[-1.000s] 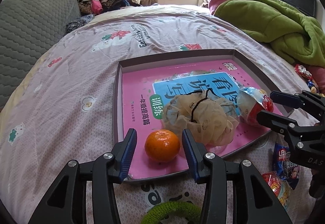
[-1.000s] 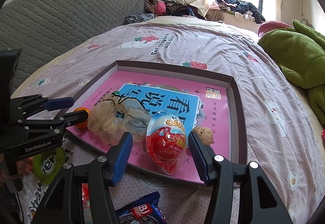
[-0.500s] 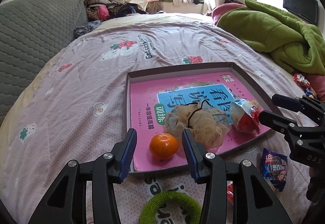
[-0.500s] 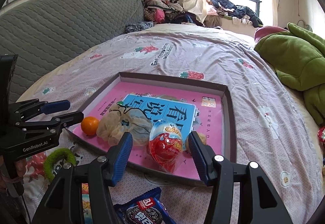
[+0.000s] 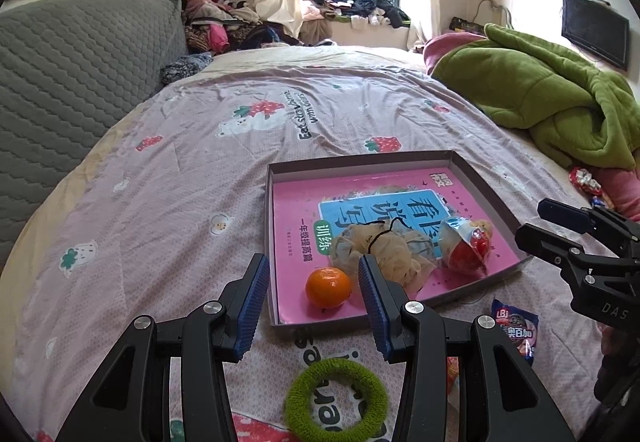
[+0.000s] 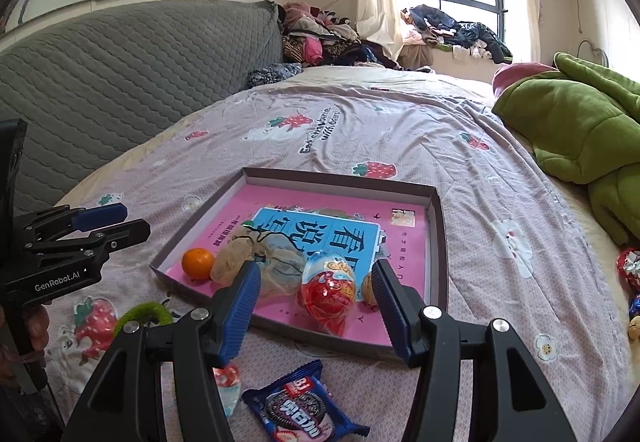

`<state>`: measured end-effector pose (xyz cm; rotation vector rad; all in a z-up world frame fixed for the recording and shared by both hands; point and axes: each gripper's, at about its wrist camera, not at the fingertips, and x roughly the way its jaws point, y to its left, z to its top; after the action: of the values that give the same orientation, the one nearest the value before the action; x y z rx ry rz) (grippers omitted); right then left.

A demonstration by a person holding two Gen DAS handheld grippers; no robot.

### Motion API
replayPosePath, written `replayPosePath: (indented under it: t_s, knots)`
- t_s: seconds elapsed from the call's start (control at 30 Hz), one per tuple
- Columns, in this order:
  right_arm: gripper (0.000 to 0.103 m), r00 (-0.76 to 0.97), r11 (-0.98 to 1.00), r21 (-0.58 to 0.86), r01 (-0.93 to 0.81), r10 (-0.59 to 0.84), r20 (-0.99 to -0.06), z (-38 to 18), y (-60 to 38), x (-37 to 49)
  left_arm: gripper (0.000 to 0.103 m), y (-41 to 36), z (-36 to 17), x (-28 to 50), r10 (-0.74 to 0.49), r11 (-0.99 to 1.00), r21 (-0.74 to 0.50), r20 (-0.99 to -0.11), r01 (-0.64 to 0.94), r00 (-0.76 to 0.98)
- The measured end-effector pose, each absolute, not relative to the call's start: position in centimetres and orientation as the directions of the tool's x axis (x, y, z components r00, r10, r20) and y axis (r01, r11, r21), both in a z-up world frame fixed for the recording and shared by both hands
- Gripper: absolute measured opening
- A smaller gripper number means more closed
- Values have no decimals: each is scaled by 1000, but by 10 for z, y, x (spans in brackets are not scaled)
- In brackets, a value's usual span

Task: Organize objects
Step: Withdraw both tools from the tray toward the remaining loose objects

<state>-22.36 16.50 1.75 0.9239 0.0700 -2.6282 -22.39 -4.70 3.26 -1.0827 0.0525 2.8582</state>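
1. Right gripper (image 6: 314, 300) – jaws apart, empty, above the shallow grey cardboard tray (image 6: 438, 242).
2. Red foil-wrapped egg (image 6: 329, 292), small orange tangerine (image 6: 197, 263) – both in tray.
3. Blue cookie packet (image 6: 300, 408) on bedsheet.

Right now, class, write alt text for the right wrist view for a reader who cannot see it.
The open right gripper hovers before a shallow box on a bed; inside lie a pink book, tangerine, mesh pouch and wrapped red toy egg. A cookie packet and green hair tie lie outside.
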Motion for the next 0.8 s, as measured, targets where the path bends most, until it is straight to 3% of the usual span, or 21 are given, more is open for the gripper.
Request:
replayPosePath:
  t_s: [0.8]
  knots:
    - [58, -768, -930, 85, 358, -345, -539, 47, 170, -173, 48, -39, 52, -161, 80, -995, -6, -611, -97, -788]
